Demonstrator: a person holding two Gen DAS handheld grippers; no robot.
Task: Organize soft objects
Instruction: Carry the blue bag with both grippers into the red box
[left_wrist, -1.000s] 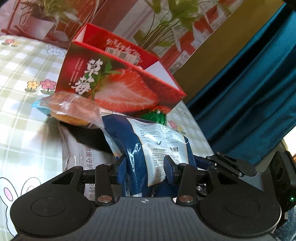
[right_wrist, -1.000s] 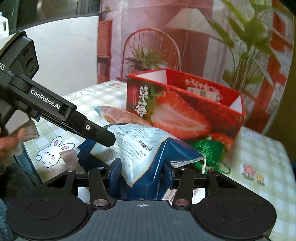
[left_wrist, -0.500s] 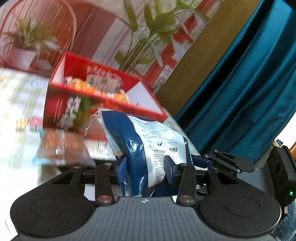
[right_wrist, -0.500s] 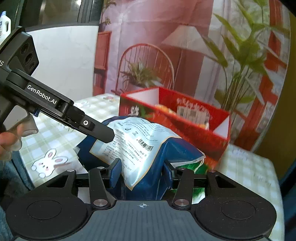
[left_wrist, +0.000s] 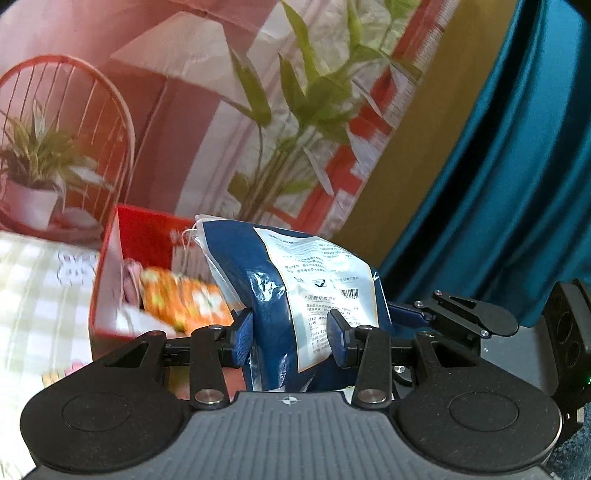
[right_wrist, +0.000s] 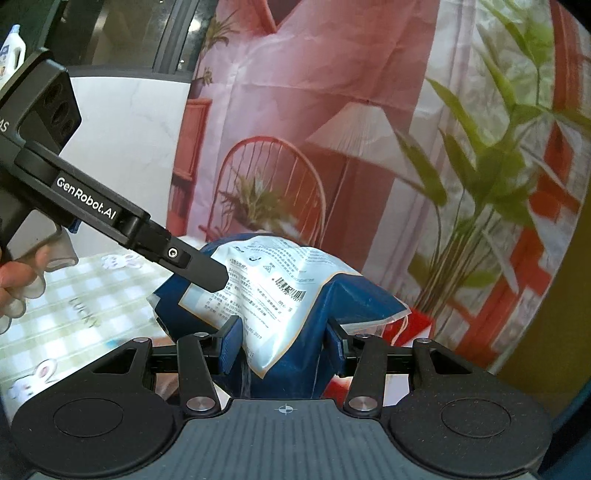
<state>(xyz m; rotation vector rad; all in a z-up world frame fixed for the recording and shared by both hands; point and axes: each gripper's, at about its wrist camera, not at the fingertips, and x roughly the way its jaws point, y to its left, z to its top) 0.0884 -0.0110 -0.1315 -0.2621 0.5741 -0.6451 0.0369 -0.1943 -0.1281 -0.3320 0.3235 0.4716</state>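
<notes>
**Blue bag rising above the red box**

Since the earlier frames, the blue bag (left_wrist: 295, 295) is sitting higher, now level with the red box (left_wrist: 110, 273) at centre left. The left hand-held gripper (left_wrist: 290, 332) and right hand-held gripper (right_wrist: 284, 345) are both clamping the bag, lower centre, above the checked bench (right_wrist: 74, 317).

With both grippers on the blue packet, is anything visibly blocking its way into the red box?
Nothing visible does. The blue packet hangs clamped between the left gripper and right gripper, beside the open top of the red box. An orange packet already lies inside, but space remains around it.
</notes>
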